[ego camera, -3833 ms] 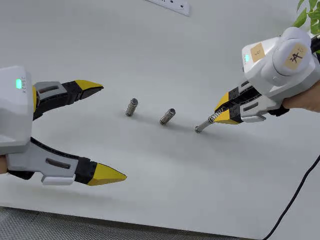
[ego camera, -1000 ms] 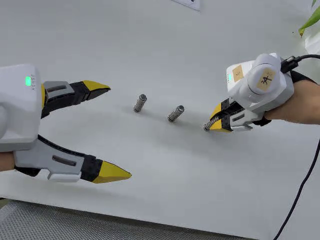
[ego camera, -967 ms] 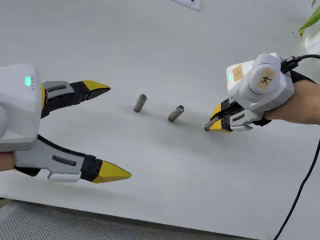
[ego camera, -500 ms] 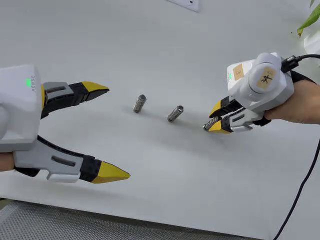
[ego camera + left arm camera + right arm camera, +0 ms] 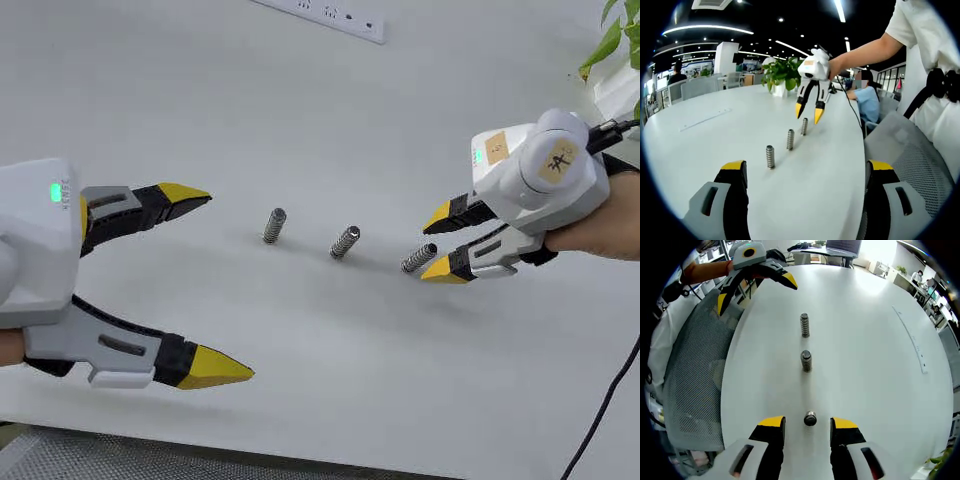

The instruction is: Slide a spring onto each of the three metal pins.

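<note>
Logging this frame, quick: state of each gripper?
Left gripper: open, empty.
Right gripper: open, jaws either side of the end spring, not gripping it.

Head view is bright and super even: the white bench (image 5: pixel 330 380) is almost washed out, the springs (image 5: pixel 345 241) throw only soft, faint grey shadows, and it's all sharp with no motion blur. Left gripper view is moodier, with a dark ceiling and glowing strip lights (image 5: pixel 840 10) overhead, plus a heavy fisheye bend that curves the bench edge and stretches stuff near the rim. Right gripper view has the same barrel warp, with a blown-out bright patch (image 5: pixel 872 250) at the top and a pale sheen across the bench there.
</note>
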The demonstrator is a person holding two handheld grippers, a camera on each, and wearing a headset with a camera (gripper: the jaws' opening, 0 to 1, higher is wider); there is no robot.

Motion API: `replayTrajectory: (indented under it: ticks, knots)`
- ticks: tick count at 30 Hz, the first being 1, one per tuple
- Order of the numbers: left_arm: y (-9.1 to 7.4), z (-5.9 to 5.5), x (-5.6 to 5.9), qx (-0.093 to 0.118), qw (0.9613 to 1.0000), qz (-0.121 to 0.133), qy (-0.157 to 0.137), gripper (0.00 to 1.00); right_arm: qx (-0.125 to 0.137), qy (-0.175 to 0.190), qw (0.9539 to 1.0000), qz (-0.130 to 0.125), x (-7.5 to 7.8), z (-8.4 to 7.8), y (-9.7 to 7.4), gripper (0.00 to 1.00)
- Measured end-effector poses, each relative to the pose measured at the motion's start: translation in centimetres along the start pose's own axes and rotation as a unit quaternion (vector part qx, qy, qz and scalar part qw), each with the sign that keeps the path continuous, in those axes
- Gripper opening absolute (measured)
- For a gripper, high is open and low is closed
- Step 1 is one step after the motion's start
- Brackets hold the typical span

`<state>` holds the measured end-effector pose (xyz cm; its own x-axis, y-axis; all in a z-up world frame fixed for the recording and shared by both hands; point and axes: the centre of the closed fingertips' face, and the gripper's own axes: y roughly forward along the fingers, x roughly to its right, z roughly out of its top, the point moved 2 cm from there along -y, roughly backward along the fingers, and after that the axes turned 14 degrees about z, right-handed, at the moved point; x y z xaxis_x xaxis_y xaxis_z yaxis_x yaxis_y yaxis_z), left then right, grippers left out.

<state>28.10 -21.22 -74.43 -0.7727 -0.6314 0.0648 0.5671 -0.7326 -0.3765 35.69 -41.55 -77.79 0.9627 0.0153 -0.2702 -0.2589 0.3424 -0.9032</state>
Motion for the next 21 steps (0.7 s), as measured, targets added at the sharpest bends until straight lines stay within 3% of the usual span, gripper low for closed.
replayTrajectory:
  ticks: [5, 11, 15, 17, 21]
  knots:
    - [-0.1, 0.1, -0.2, -0.005, 0.9999, 0.002, 0.009, 0.99, 0.045, 0.013, 0.9987, -0.019, -1.0, 0.2, -1.4, 0.41]
    - [-0.3, 0.0, -0.5, -0.015, 0.9996, 0.005, 0.021, 0.99, 0.106, 0.028, 0.9931, -0.042, -3.1, 0.2, -2.9, 0.53]
    - [-0.5, 0.0, -0.8, -0.021, 0.9993, 0.01, 0.029, 0.99, 0.17, 0.05, 0.9825, -0.059, -4.2, -0.1, -3.7, 0.61]
    - [-0.6, -0.1, -1.0, -0.026, 0.9991, 0.011, 0.031, 0.99, 0.189, 0.064, 0.9778, -0.065, -4.7, -0.5, -3.9, 0.64]
    - [-0.8, -0.4, -1.2, -0.035, 0.9985, 0.016, 0.039, 0.99, 0.249, 0.08, 0.9616, -0.083, -5.7, -1.4, -4.1, 0.77]
